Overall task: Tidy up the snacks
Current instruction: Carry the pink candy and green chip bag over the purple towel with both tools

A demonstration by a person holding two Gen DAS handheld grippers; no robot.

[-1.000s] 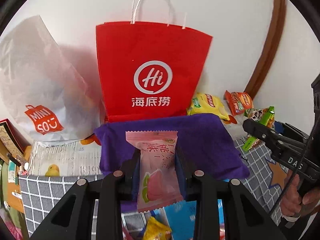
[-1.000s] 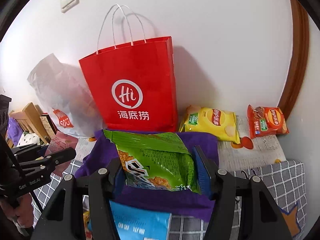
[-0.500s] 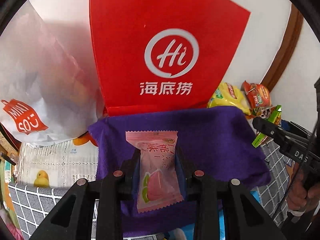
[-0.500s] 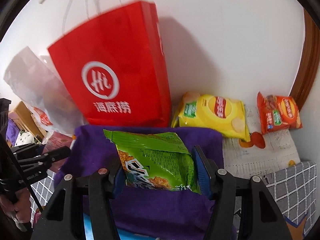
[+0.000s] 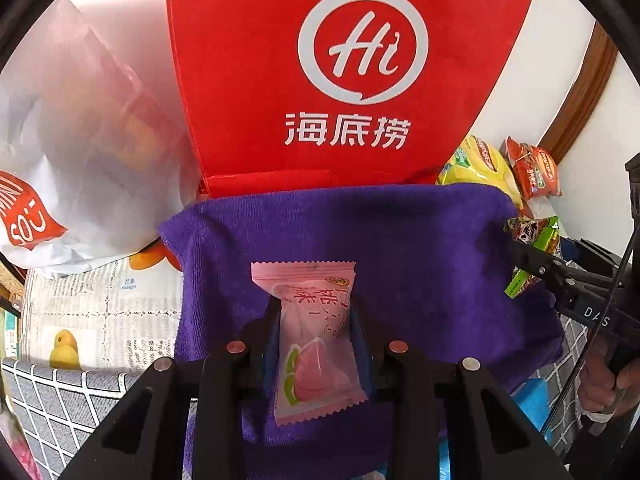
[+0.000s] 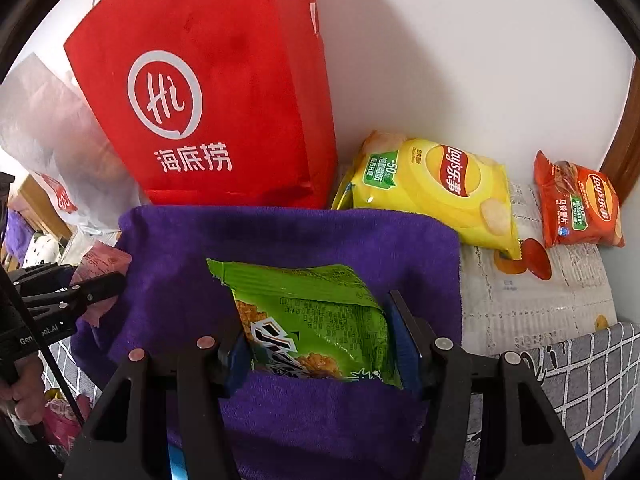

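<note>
Over the purple towel (image 5: 400, 248), the pink peach candy packet (image 5: 316, 336) stands upright between the jaws of the left gripper (image 5: 316, 344), which are closed narrow on its middle so that its crimped top edge sticks out on the far side and its lower edge hangs toward the camera. To the right, the right gripper (image 6: 324, 340) holds the green snack bag (image 6: 312, 320) with its jaws set wider, pressed on the bag's two sides, the torn top corner pointing far-left. Both snacks hang above the towel; whether either touches it I cannot tell.

The step in hand looks like carrying both snacks to their place, probably the towel or the red paper bag (image 5: 348, 80) standing just beyond its far edge. To do it well, each packet should be lowered flat and level before the jaws open, and the two grippers kept apart, since they are close above the same cloth.

Farther right, the yellow Lay's chip bag (image 6: 440, 188) and the red Lay's bag (image 6: 576, 204) lie on newspaper (image 6: 532, 304) against the wall. A white Miniso plastic bag (image 5: 80, 160) slumps to the left of the red bag.
</note>
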